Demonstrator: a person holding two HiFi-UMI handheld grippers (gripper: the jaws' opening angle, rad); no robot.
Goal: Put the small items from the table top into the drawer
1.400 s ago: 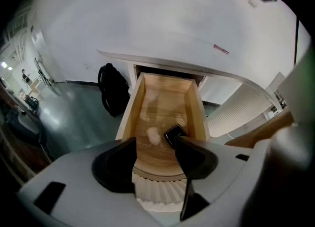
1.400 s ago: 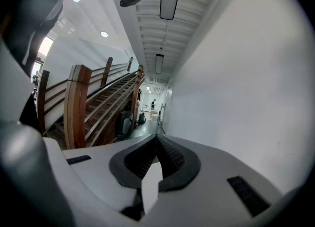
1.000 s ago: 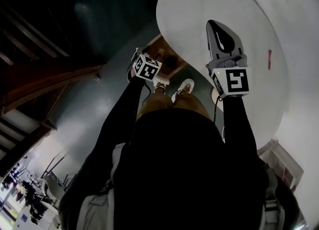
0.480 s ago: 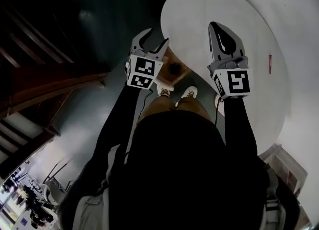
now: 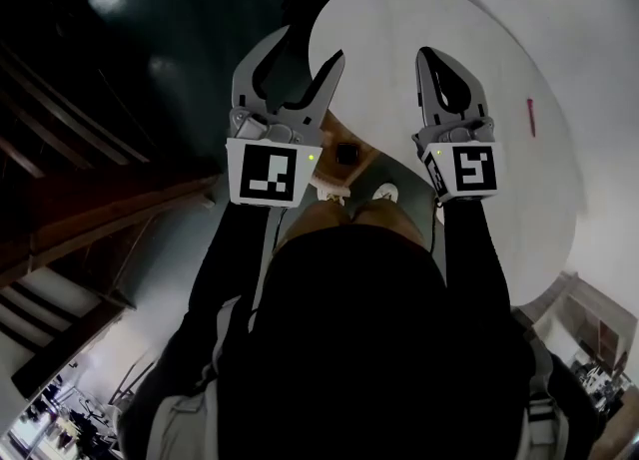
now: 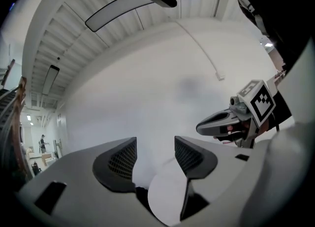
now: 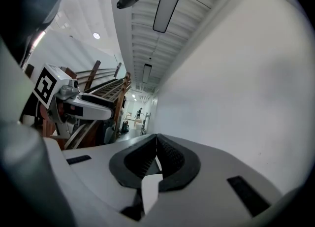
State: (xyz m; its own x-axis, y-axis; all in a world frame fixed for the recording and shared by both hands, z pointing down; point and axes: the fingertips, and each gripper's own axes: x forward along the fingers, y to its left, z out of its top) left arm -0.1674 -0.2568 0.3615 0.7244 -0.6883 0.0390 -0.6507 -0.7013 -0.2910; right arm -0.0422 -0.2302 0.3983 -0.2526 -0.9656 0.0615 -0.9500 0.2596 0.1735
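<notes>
Left claw: the left claw (image 5: 312, 49) is spread wide and carries nothing. In the left gripper view its two ribbed pads (image 6: 122, 159) stand well apart, with only the pale bench top showing between them.

Right claw: the right claw (image 5: 429, 54) is pressed together at the tips and empty. In the right gripper view the pads (image 7: 167, 154) meet with nothing caught between them.

Drawer: a wooden drawer (image 5: 365, 152) stands pulled out under the near edge of the bench, at the centre of the head view, between and below the two claws. A small dark item (image 5: 346, 154) lies inside it; what it is cannot be made out.

Bench: the round white bench (image 5: 399, 19) fills the upper right of the head view. One small red item (image 5: 530, 117) lies on it at the right of the frame, well apart from both claws. No other small item can be made out on the top.

Task so far: judging by the open drawer and the dark item in it, at least part of the clearing looks done.

Left to do: the red item is not yet picked up, and the drawer is not yet shut. The right claw is the nearer of the two to it.

Arms: both black-sleeved arms reach forward side by side from the person's body, with the claws held level and pointing toward the top of the frame. The left claw hangs over the bench's left edge and the right over its top.
</notes>
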